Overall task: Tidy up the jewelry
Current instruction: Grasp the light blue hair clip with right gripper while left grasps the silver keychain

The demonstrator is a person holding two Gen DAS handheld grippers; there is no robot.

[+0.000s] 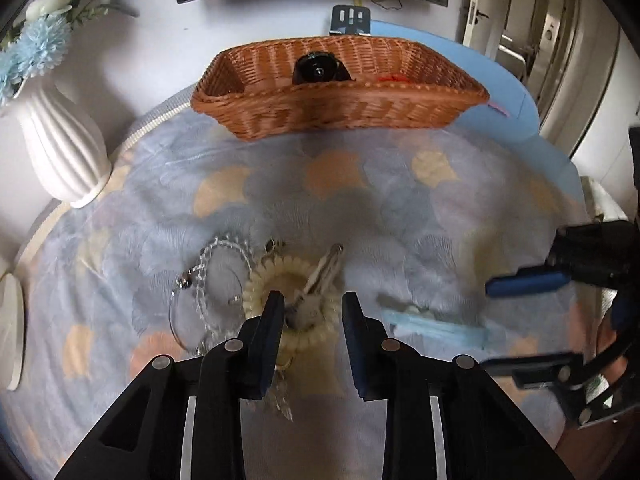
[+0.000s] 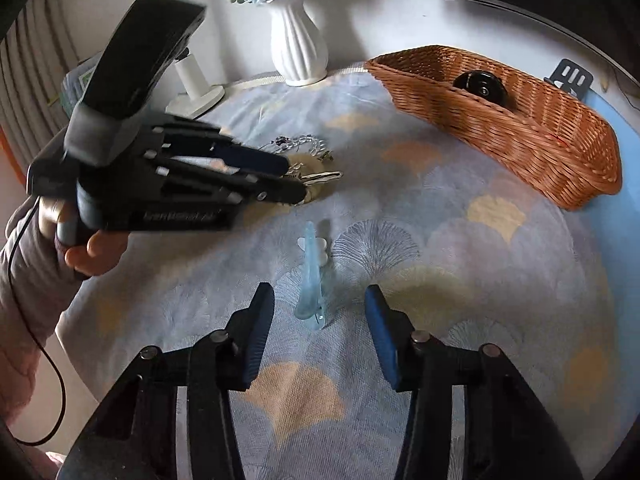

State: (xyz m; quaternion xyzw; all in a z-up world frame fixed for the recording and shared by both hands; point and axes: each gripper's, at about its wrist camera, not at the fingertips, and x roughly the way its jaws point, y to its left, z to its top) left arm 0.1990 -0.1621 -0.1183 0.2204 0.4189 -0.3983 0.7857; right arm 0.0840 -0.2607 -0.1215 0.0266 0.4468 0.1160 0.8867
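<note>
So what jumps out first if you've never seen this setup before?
Probably the wicker basket at the table's far edge, with a black round thing inside. Nearer, the left gripper hangs over a heap of bracelets and a silver clip, while the right gripper straddles a pale blue hair clip.

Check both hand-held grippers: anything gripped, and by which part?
Nothing held. Left hand-held gripper straddles the silver hair clip, pads apart. Right hand-held gripper brackets the blue hair clip, untouched.
</note>
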